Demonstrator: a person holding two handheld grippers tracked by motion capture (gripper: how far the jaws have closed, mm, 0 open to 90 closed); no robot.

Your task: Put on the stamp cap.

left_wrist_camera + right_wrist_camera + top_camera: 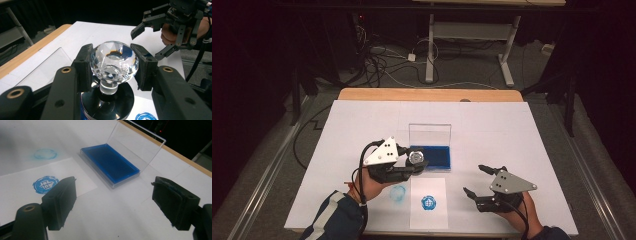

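Observation:
My left gripper (416, 163) is shut on a stamp (417, 158) by its faceted crystal knob (113, 62), one pad on each side. The stamp's black round base (107, 103) sits below the jaws, at the near left corner of the blue ink pad (436, 156). Whether the base touches anything is hidden. The ink pad (110, 165) lies in a clear case whose lid (430, 134) stands upright. A white paper sheet (432, 187) near the front edge carries a blue round print (428, 202). Right of the sheet, my right gripper (474, 179) is open and holds nothing.
A faint blue ring (398, 192) marks the white table cover (512, 130) left of the sheet. The wooden table edge (427, 95) runs along the far side. Beyond it stand a desk frame (430, 50) and floor cables (377, 60).

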